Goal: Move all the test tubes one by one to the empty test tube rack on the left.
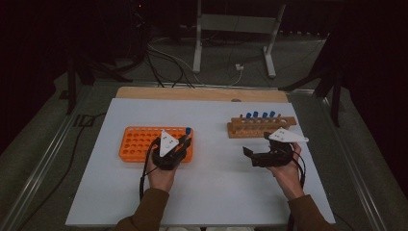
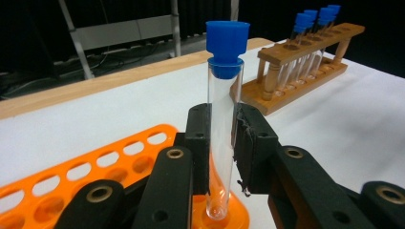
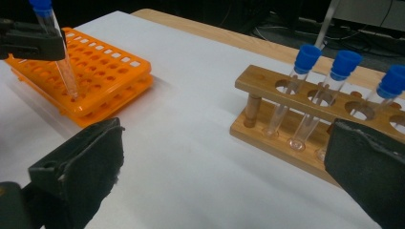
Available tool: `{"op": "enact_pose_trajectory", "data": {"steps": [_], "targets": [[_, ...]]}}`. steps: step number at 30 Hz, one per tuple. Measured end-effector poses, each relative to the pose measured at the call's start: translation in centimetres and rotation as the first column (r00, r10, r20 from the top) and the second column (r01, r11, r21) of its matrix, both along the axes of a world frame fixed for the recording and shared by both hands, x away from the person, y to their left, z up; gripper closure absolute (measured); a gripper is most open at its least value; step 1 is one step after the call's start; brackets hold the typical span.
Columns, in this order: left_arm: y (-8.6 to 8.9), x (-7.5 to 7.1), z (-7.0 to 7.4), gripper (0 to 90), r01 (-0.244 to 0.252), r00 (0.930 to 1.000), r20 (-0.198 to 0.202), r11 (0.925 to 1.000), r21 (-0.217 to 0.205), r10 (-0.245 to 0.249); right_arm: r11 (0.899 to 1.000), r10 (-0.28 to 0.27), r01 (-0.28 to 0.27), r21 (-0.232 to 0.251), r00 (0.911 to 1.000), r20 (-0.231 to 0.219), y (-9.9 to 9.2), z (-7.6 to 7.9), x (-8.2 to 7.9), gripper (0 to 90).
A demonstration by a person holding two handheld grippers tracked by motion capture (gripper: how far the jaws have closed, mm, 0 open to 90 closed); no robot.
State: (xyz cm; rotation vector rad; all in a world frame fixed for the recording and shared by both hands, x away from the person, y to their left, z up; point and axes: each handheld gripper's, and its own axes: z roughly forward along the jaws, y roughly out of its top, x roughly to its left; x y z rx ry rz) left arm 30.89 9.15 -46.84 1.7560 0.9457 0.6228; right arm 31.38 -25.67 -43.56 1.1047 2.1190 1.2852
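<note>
Forearms in brown sleeves enter at the near edge of the counter (image 1: 211, 202), a white sheet laid over a wooden board.

Left gripper (image 2: 222, 143): clenched on a clear test tube (image 2: 223, 143) with a blue cap (image 2: 228, 47), both pads pressing the glass about midway down. The tube stands near upright (slightly tilted as seen from the right gripper view), its rounded bottom down at the near right corner of the orange rack (image 2: 71, 176); whether it sits in a hole or rests on the top I cannot tell.

Right gripper (image 3: 224, 167): released, jaws spread wide with nothing between them, hanging over bare counter just in front of the wooden rack (image 3: 267, 133).

Orange rack: flat plastic tray with rows of round holes, left of centre, those holes in sight unfilled.

Wooden rack: two-tier stand on turned posts, right of centre and farther back, well apart from the orange rack. Blue-capped tubes (image 3: 298, 90) stand in it toward its right end (four by the high view).

Beyond the counter: dark floor with cables (image 1: 163, 62) and a pale metal frame (image 1: 235, 29).
</note>
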Motion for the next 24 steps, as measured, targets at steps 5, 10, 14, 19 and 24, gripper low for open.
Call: {"op": "enact_pose_trajectory", "data": {"steps": [5, 10, 14, 19, 24], "targets": [[0.4, 0.0, -0.9, 77.7, -0.007, 0.9996, -0.029, 0.9999, -0.009, 0.007, 1.0, -0.011, 0.01, 0.014, 0.9998, 0.016, -0.3, -0.2, -0.4, 0.0], [0.4, -0.1, -1.7, 77.6, 0.0, 0.9981, -0.061, 0.9996, 0.027, 0.001, 1.0, -0.011, 0.01, 0.026, 0.9998, 0.018, -0.3, -0.7, -0.6, 0.0], [0.1, -0.1, -2.2, 77.7, 0.01, 0.9974, -0.072, 0.9978, 0.066, -0.005, 1.0, -0.012, 0.011, 0.014, 0.9997, 0.021, -0.2, -0.8, -0.6, 0.0], [0.1, -0.1, -2.2, 77.8, 0.013, 0.9968, -0.079, 0.9971, 0.075, -0.007, 1.0, -0.018, 0.017, 0.011, 0.9998, 0.014, -0.6, -1.0, -0.6, 0.0], [0.0, -0.3, -2.4, 77.7, 0.012, 0.9963, -0.086, 0.9967, 0.08, -0.005, 1.0, -0.023, 0.023, 0.011, 0.9997, 0.003, -0.8, -1.3, -0.6, 0.0]]}}
